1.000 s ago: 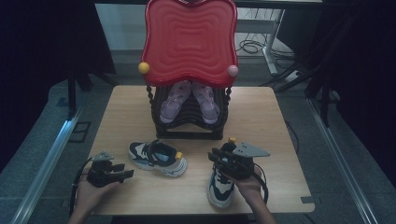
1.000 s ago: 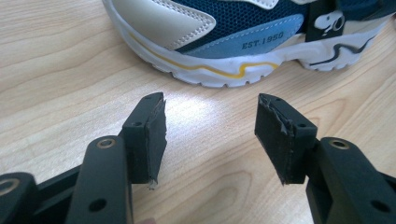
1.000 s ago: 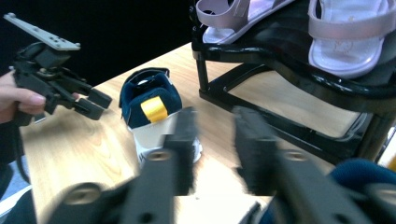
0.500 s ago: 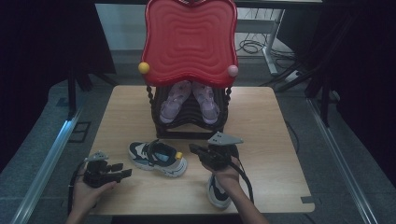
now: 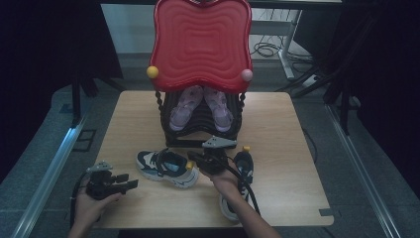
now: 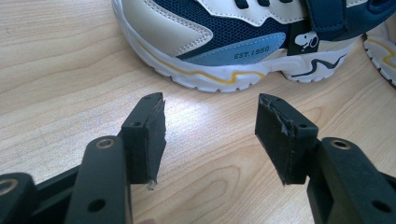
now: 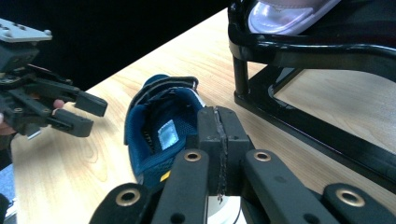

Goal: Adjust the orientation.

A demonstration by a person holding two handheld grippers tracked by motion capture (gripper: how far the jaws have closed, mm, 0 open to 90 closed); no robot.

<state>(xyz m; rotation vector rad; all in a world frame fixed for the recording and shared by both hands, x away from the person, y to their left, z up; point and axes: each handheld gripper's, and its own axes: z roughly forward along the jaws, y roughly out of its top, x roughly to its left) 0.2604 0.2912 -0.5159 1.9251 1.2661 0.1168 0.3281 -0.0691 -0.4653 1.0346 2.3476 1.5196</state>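
Two navy-and-white sneakers lie on the wooden table (image 5: 297, 148). The left sneaker (image 5: 166, 167) (image 6: 219, 42) (image 7: 163, 135) lies on its sole with its blue opening facing my right gripper's camera. My right gripper (image 5: 194, 158) (image 7: 218, 135) is shut, pads together with nothing between them, just over that shoe's heel. Under my right forearm, partly hidden, lies the right sneaker (image 5: 241, 171), whose edge (image 6: 383, 51) also shows in the left gripper view. My left gripper (image 5: 130, 181) (image 6: 210, 135) (image 7: 86, 115) is open near the table's front left, pointing at the left sneaker's side.
A black shoe rack (image 5: 173, 134) (image 7: 299, 51) with a red wavy back panel (image 5: 200, 44) stands at the table's far middle. It holds a pair of pink shoes (image 5: 203, 106) (image 7: 285, 11). Bare wood lies to the right of the rack.
My right gripper has moved left, from above the right sneaker to the heel of the left sneaker. The left gripper and both sneakers stayed where they were.
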